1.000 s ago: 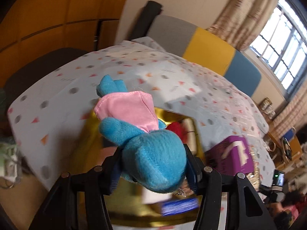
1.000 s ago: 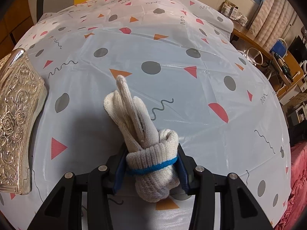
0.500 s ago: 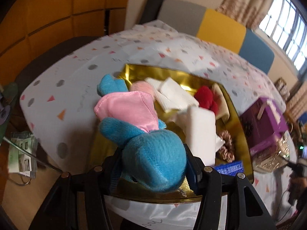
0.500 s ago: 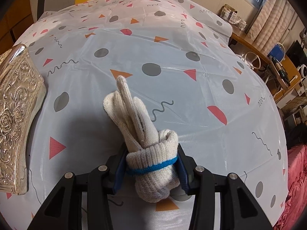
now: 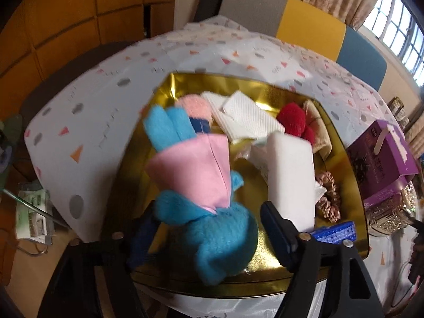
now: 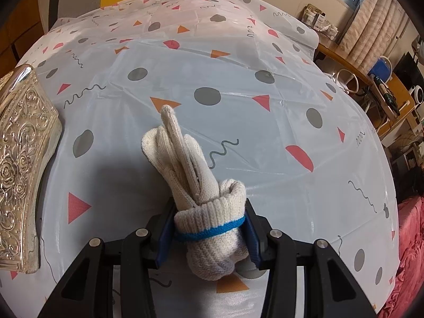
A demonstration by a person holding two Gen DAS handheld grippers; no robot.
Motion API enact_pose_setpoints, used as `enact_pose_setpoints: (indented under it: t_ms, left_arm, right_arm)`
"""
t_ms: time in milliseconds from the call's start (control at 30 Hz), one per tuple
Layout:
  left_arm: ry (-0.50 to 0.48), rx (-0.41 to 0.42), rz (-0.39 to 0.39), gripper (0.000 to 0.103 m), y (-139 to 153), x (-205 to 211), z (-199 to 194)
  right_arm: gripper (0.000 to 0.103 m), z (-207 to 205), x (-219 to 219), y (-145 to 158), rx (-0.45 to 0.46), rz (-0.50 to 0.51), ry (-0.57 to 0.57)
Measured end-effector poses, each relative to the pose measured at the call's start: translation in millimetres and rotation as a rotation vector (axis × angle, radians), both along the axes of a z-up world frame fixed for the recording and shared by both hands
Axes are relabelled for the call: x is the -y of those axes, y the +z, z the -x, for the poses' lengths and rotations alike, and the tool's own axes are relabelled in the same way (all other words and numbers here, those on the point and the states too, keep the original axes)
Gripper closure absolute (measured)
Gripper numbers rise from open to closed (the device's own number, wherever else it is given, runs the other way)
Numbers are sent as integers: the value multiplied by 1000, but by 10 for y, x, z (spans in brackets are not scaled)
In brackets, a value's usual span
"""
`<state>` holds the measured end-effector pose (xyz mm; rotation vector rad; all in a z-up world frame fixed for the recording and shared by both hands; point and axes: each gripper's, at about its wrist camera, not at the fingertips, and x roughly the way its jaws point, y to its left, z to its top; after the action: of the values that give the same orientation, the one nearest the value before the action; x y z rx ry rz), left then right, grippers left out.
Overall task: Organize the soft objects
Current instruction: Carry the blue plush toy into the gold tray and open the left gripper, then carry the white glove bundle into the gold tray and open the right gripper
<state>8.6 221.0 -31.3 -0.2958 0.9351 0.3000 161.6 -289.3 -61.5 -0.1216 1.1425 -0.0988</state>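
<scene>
Left claw opening, blue plush between jaws over gold tray; right claw clamps knit gloves.

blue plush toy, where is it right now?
Left wrist view: the blue plush toy sits between the opening jaws of the left gripper, over the near edge of the gold tray, left of the white pack.
</scene>
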Motion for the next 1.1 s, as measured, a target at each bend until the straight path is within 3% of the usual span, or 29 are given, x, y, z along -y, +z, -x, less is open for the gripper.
enact_pose_setpoints:
  t_ms: [133,200,467,1100]
  left_arm:
    - [15,58,-36,23,174,3,96]
    - [16,84,-57,17,249,22,134]
    - [-14,160,-93,16,515,118,207]
    - [-119,200,-104,16,605,378,299]
  right_arm:
    - [57,-3,1,-2,0,4,-2]
    - [57,-1,-6,-6,1,10,-2]
    - [57,16,-46,-7,-1,25,-23]
    - [60,-70,-80,43,-92,-96,-182]
